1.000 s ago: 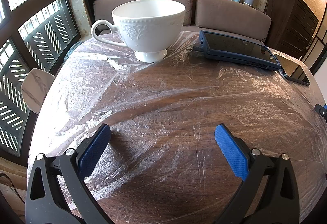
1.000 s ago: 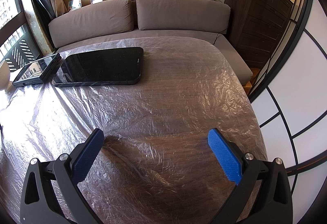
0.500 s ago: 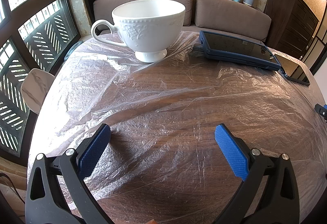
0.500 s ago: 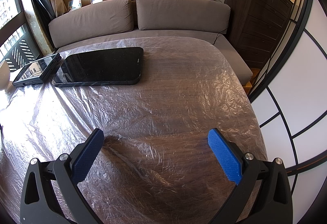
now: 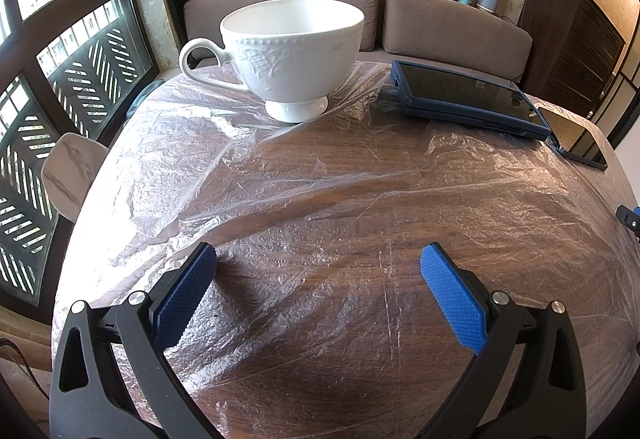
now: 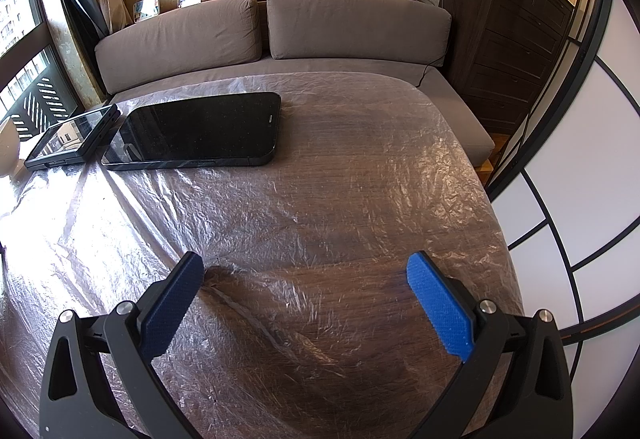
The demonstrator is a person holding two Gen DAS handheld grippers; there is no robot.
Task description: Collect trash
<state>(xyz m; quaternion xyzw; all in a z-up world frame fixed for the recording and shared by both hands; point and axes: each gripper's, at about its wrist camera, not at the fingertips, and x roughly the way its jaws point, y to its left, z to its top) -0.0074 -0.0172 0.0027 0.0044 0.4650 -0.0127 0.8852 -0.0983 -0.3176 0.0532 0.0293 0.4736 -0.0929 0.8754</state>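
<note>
A thin, wrinkled clear plastic sheet (image 5: 320,191) lies spread over the round wooden table; it also shows in the right wrist view (image 6: 304,199). My left gripper (image 5: 318,259) is open and empty, low over the sheet near the table's front. My right gripper (image 6: 304,265) is open and empty, low over the sheet on the right side of the table. A white footed cup (image 5: 292,51) stands on the sheet at the far side, beyond the left gripper.
A blue-cased tablet (image 5: 468,99) and a black phone (image 5: 580,143) lie on the sheet at the far right; in the right wrist view they are the tablet (image 6: 74,137) and phone (image 6: 196,131). A brown sofa (image 6: 280,35) stands behind the table. A dark cabinet (image 6: 508,31) stands at the right.
</note>
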